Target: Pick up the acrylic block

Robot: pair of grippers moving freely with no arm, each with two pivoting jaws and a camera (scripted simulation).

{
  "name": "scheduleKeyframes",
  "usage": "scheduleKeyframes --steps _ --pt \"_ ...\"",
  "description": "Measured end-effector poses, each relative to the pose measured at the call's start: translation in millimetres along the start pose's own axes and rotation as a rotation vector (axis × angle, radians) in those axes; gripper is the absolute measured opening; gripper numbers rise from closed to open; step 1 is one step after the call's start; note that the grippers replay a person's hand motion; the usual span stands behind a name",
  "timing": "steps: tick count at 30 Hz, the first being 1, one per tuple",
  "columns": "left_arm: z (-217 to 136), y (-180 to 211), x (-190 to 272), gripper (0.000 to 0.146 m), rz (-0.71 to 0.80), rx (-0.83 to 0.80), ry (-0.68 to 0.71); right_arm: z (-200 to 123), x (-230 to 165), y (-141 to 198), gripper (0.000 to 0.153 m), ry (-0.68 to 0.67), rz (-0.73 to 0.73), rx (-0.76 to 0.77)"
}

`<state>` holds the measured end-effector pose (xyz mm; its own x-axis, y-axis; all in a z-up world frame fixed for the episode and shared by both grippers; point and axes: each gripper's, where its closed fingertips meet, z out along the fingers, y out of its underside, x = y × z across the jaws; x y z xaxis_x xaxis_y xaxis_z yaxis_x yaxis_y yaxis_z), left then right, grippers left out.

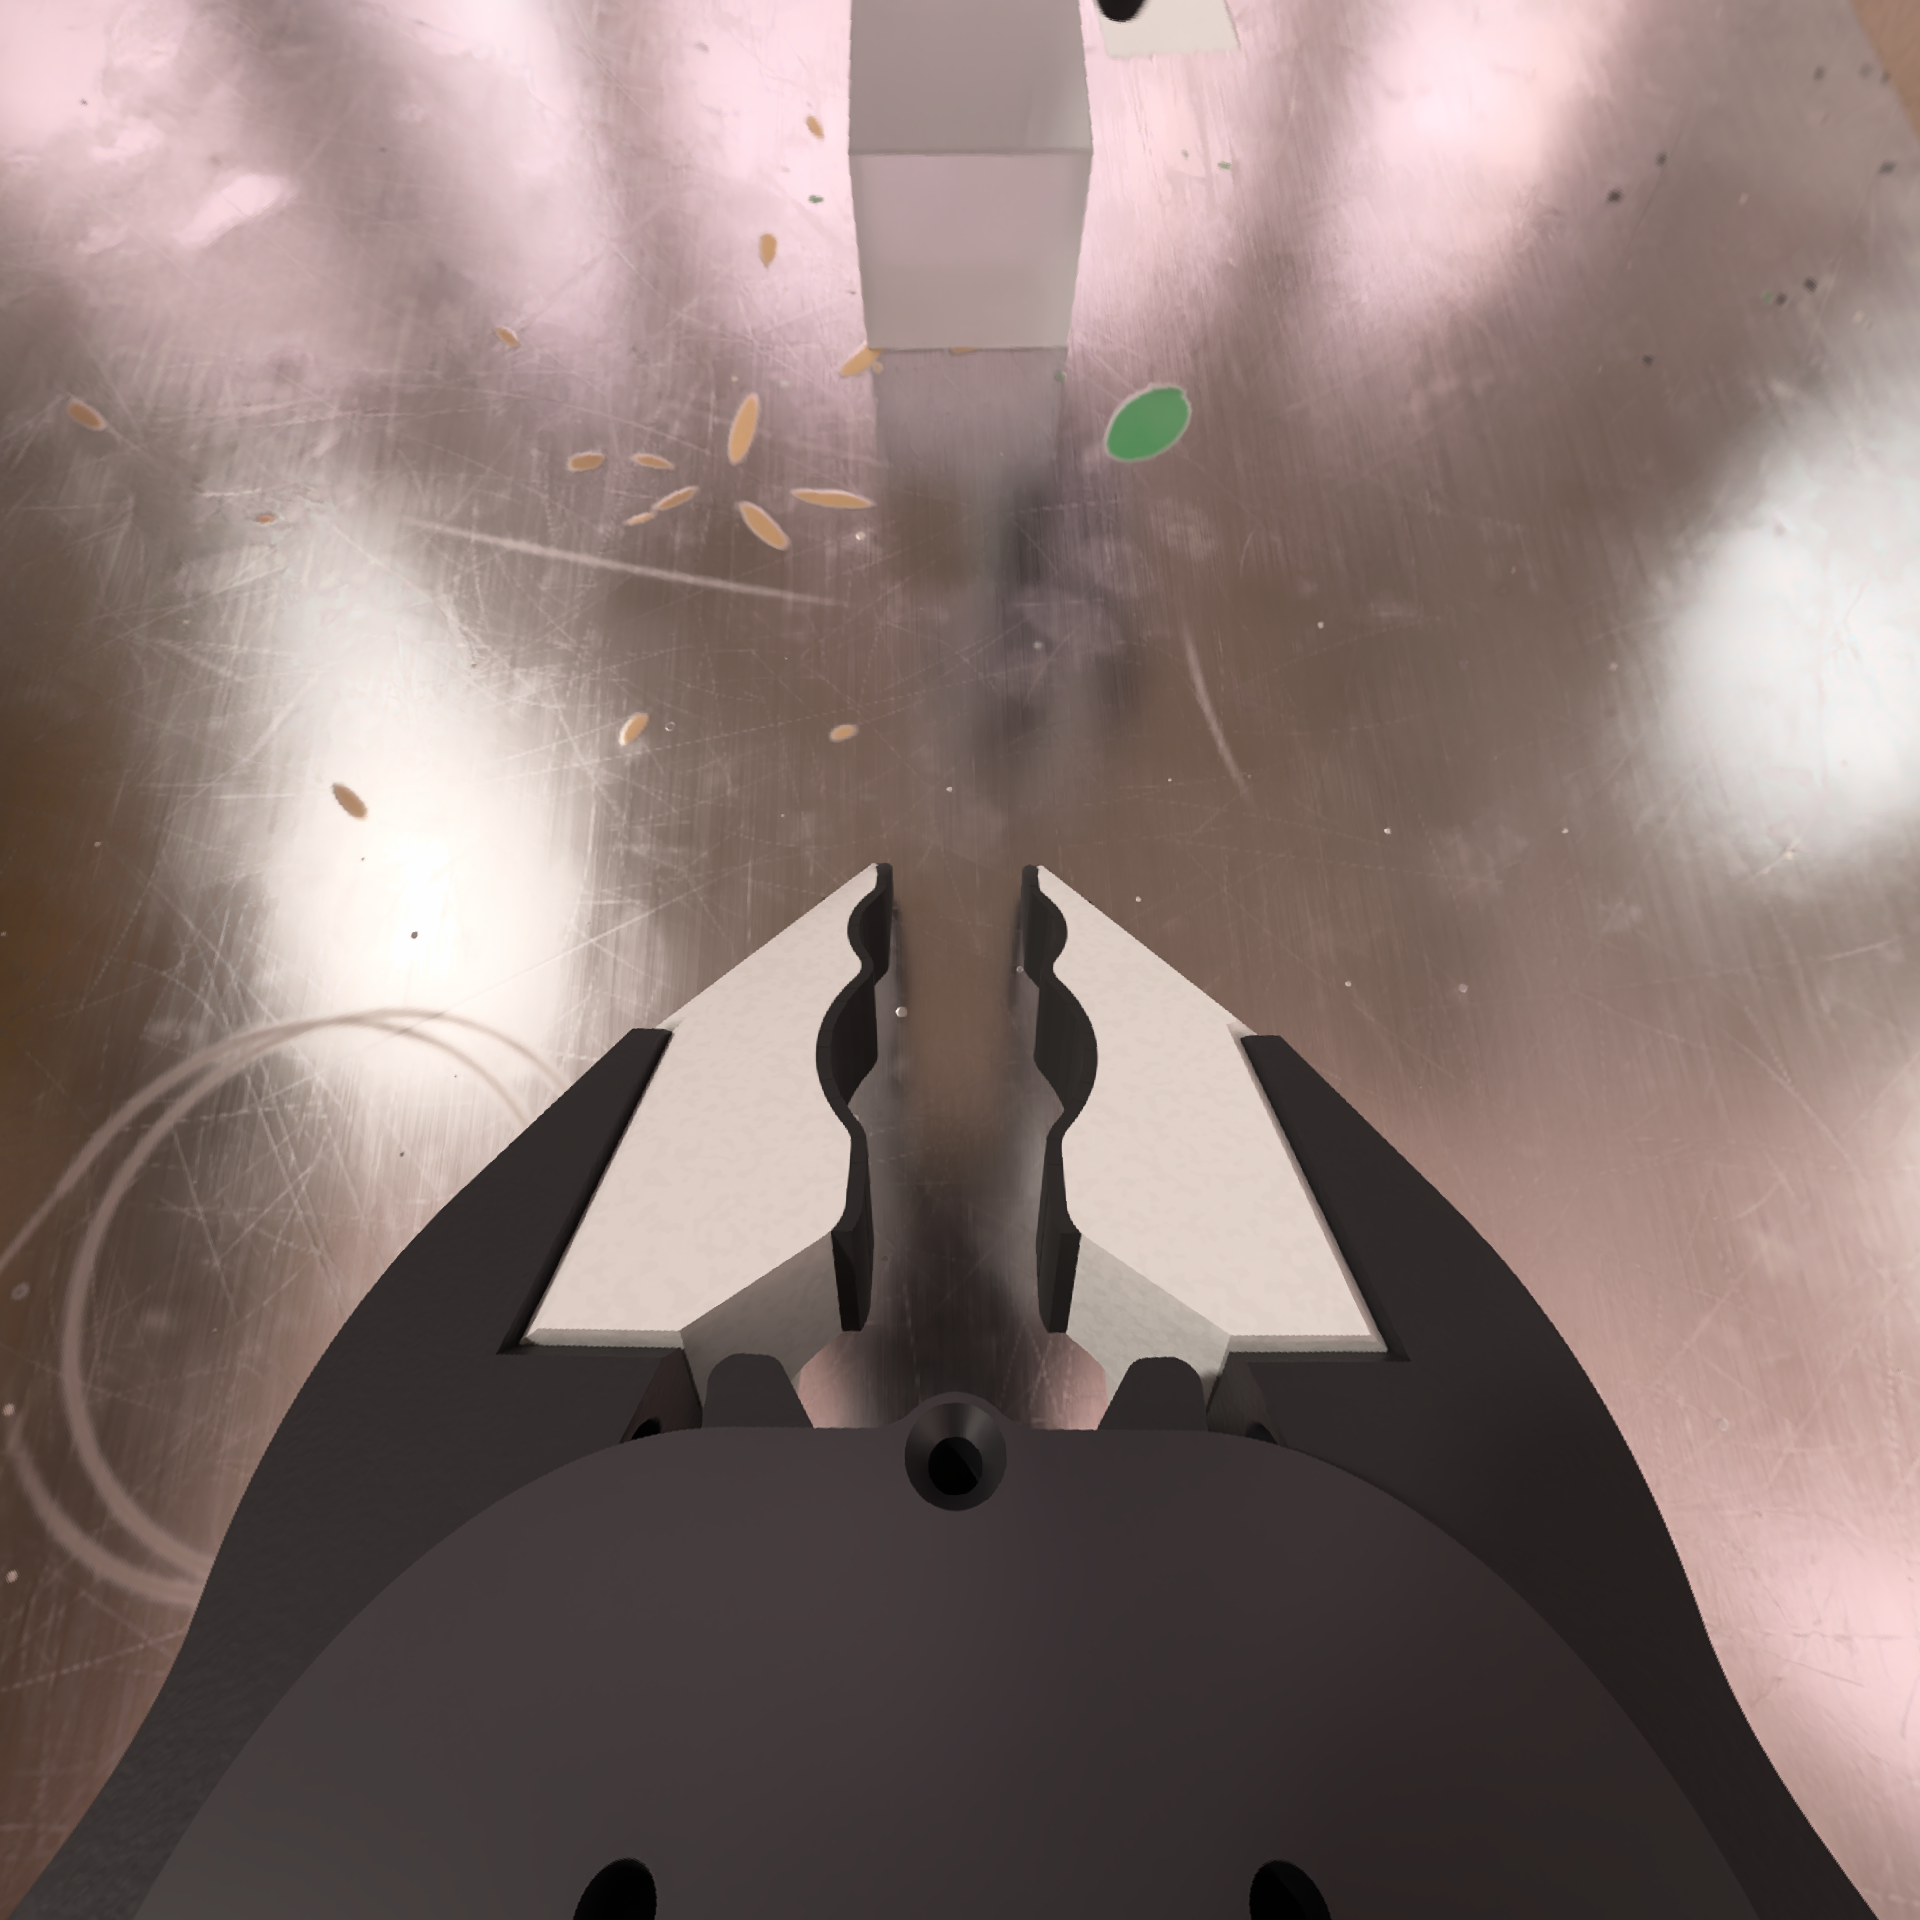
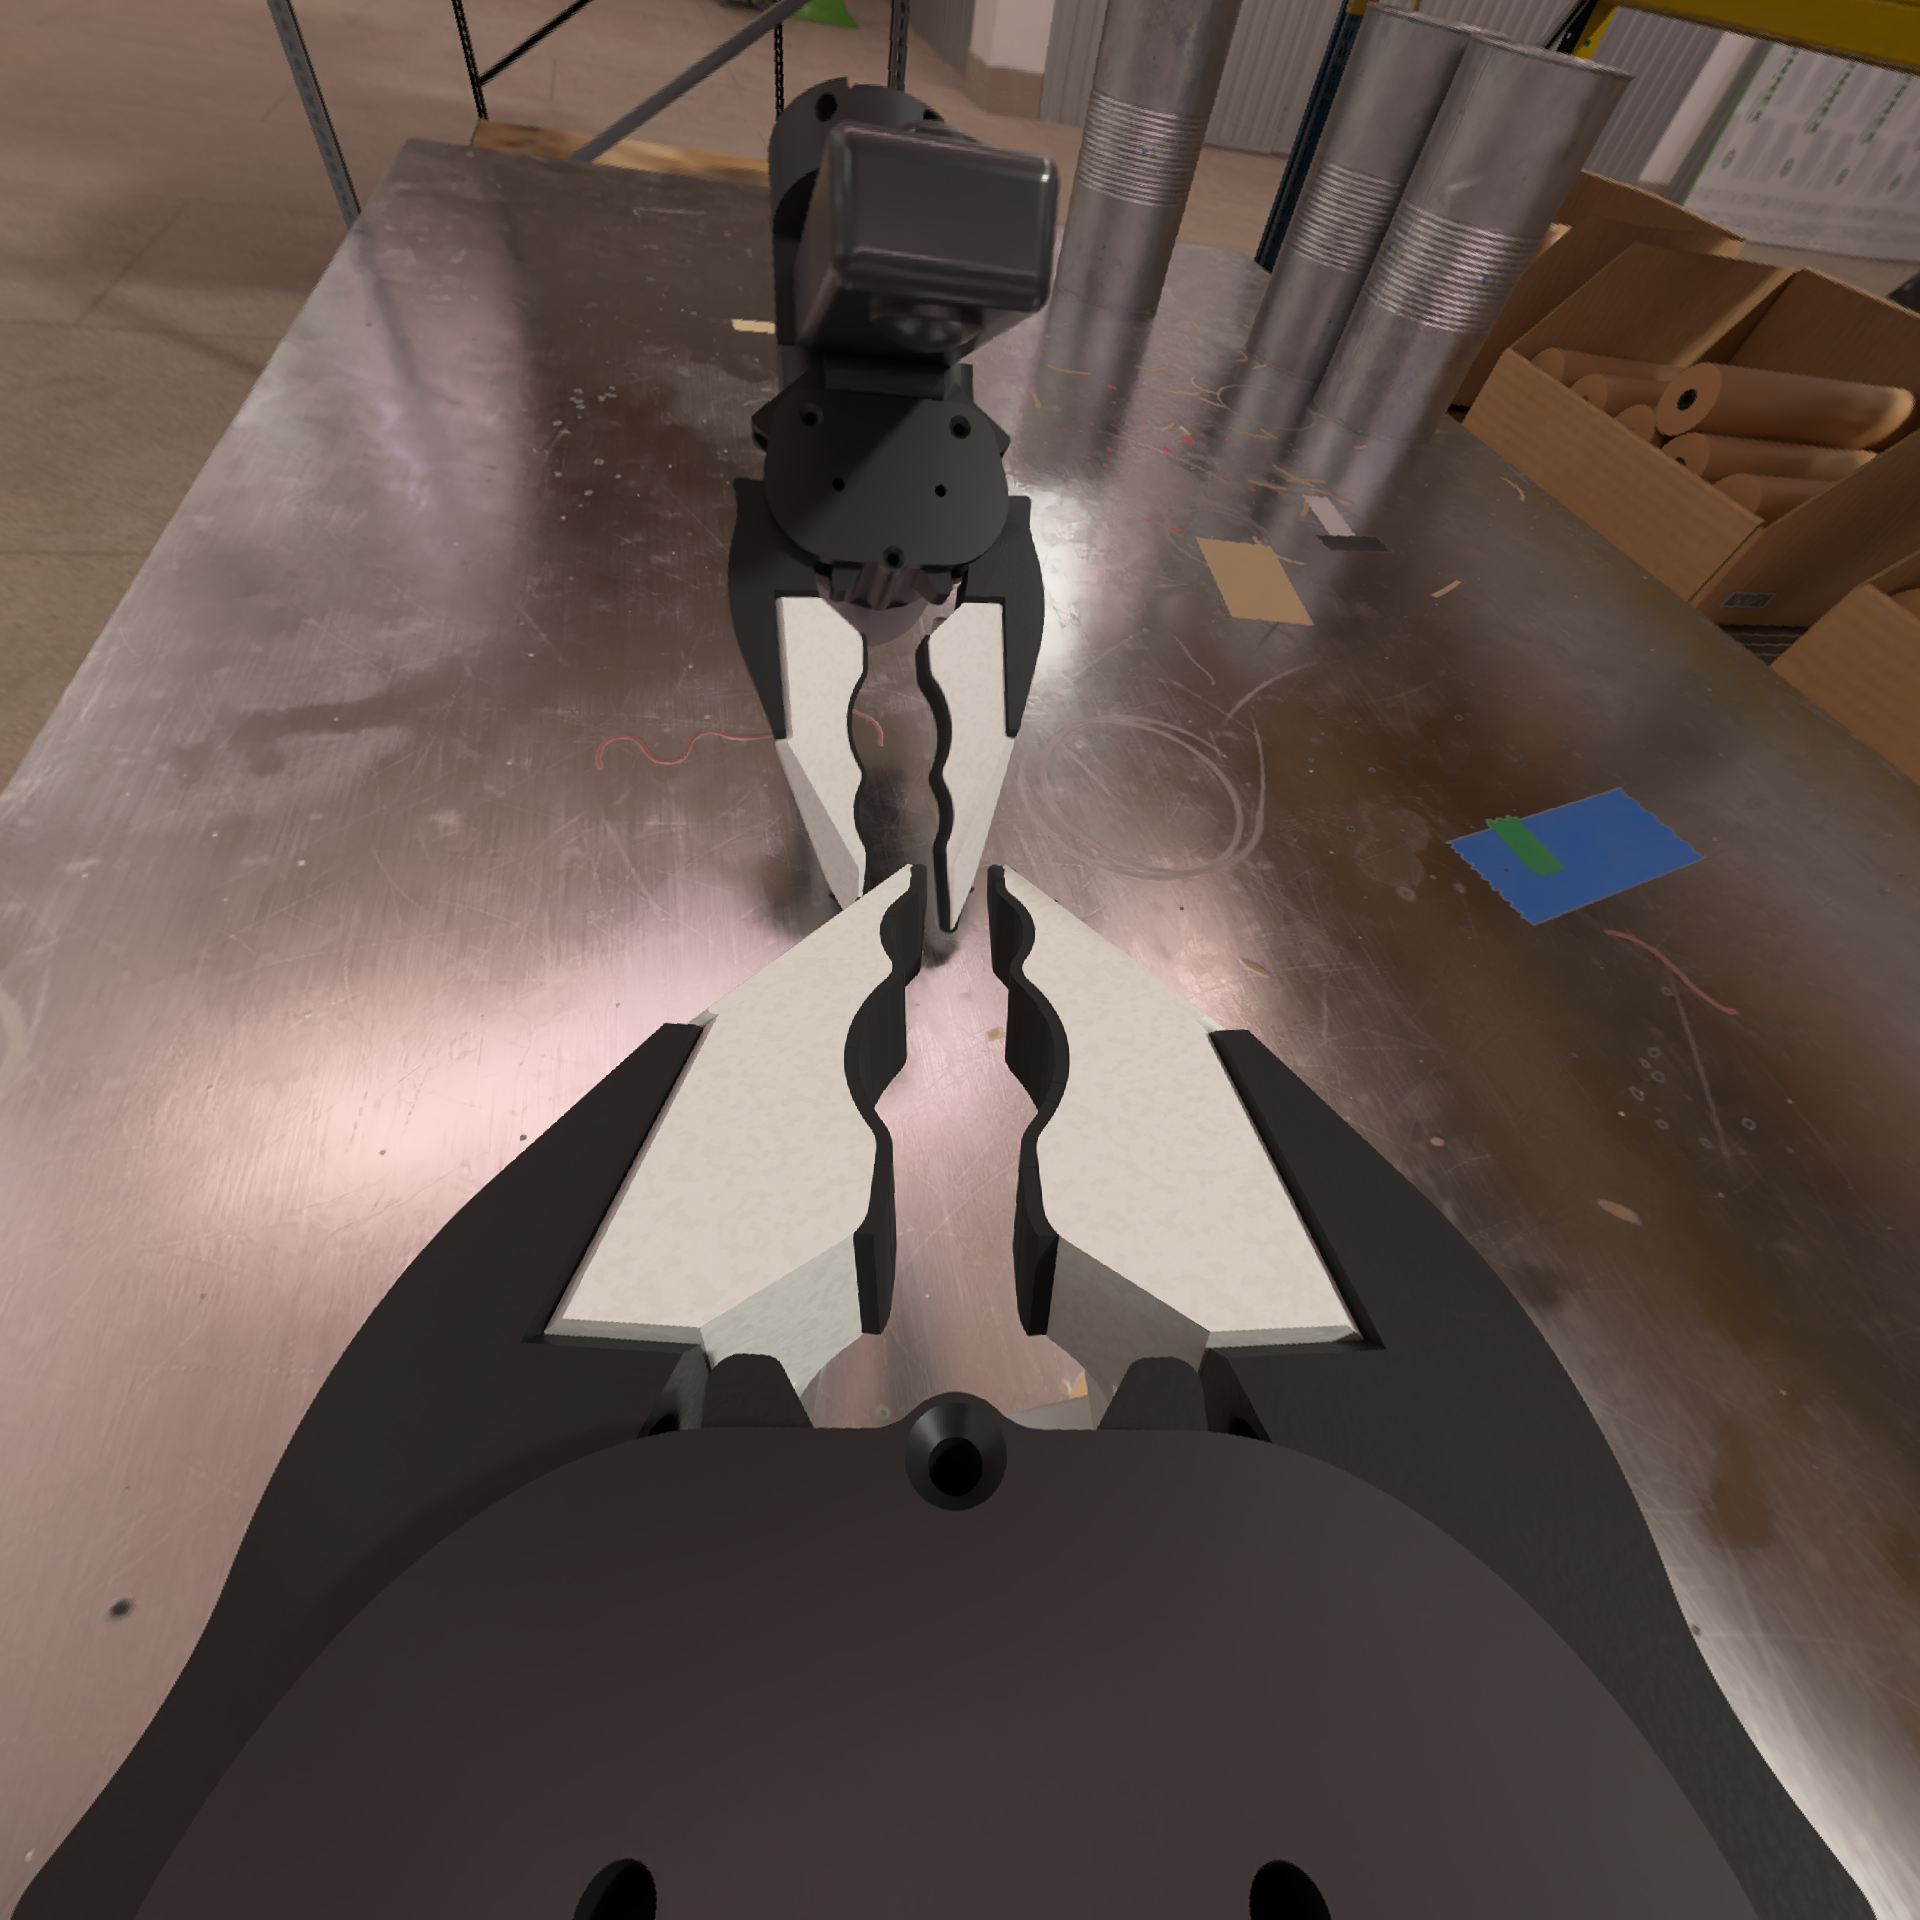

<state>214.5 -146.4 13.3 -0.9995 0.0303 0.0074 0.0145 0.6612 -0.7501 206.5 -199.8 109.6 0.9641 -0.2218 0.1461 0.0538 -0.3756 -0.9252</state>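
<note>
The acrylic block (image 1: 966, 249) is a pale, translucent square bar lying on the metal table (image 1: 1455, 935), at the top centre of the left wrist view. My left gripper (image 1: 958, 878) is open and empty. It points at the block from some way short of it, with bare table between. A white corner of the right gripper (image 1: 1164, 26) shows just beside the block's far end. In the right wrist view my right gripper (image 2: 954, 878) is narrowly open and empty. It faces the left gripper (image 2: 896, 852) tip to tip. The block is hidden in that view.
Tan seeds (image 1: 743, 426) and a green dot (image 1: 1146, 423) lie near the block. A thin wire loop (image 2: 1143, 800), a blue sheet (image 2: 1574, 852) and a cardboard scrap (image 2: 1252, 582) lie on the table. Metal pipes (image 2: 1351, 260) and cardboard boxes (image 2: 1714, 436) stand at the far right.
</note>
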Motion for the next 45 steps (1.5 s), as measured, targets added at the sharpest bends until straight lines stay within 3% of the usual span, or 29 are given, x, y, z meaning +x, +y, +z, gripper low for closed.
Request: scheduleKeyframes --steps 4,10,15,21,28,32,37,41,45 --pt "2.3 1.0 -3.5 0.008 0.053 -0.020 -0.038 6.9 5.0 2.9 0.011 -0.006 0.035 0.017" --pt "-3.3 5.5 -27.4 0.007 0.026 -0.010 -0.137 11.3 12.9 7.4 0.011 0.016 0.067 0.029" --pt "-11.0 0.6 -43.7 0.019 -0.023 0.046 -0.200 11.0 21.7 10.4 0.011 0.050 0.093 0.038" --pt "-36.9 -30.9 -57.5 0.028 -0.138 0.297 -0.241 3.2 43.6 10.1 0.013 0.159 0.140 0.054" --pt "-48.1 -38.9 -62.3 0.030 -0.210 0.391 -0.234 -51.4 78.8 -15.5 0.031 0.360 0.129 0.041" --pt "-46.0 -39.9 -54.4 0.030 -0.169 0.369 -0.233 -92.0 73.2 0.2 0.052 0.353 0.116 -0.135" --pt "-43.0 -43.2 -45.7 0.030 -0.132 0.354 -0.221 -131.8 35.6 66.6 0.082 0.191 0.121 -0.453" --pt "-35.1 -40.4 -43.3 0.030 -0.135 0.329 -0.204 -138.7 17.1 104.9 0.094 0.079 0.073 -0.648" --pt "-28.9 -38.5 -42.2 0.030 -0.146 0.311 -0.190 -123.3 10.7 115.1 0.100 -0.017 -0.057 -0.759"
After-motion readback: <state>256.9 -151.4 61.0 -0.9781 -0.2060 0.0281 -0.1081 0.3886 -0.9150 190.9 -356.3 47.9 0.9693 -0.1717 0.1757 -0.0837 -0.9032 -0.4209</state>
